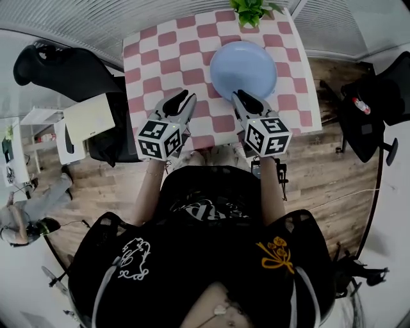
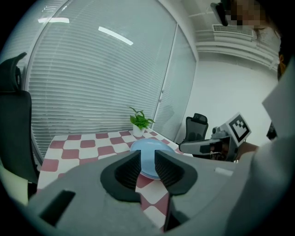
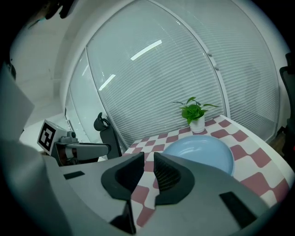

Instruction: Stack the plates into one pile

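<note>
Black clothing (image 1: 211,256) with white and yellow embroidery fills the near part of the head view, and two bare forearms reach away from it toward the table (image 1: 166,57), which wears a red-and-white checked cloth.

Just past the near edge of the table, the left gripper (image 1: 181,97) and the right gripper (image 1: 245,97) are held side by side above the cloth, each with its marker cube (image 1: 160,138) toward the person. In the left gripper view, the left gripper (image 2: 146,159) has its ribbed black jaws drawn close but not meeting (a narrow slit stays between them), with nothing in the slit but cloth and plate seen far beyond. In the right gripper view, the right gripper (image 3: 148,161) stands the same way: jaws nearly together, a thin gap, nothing held.

A light blue plate (image 1: 243,67) sits on the right half of the table, just beyond the tips of the right gripper and apart from them. How many plates lie in that spot cannot be told from above. It shows again past the left jaws (image 2: 152,145) and to the right of the right jaws (image 3: 203,154).

At the far edge of the table, beyond the plate, stands a small green plant (image 1: 251,9) in a white pot. A black office chair (image 1: 57,67) stands left of the table on the wooden floor.
</note>
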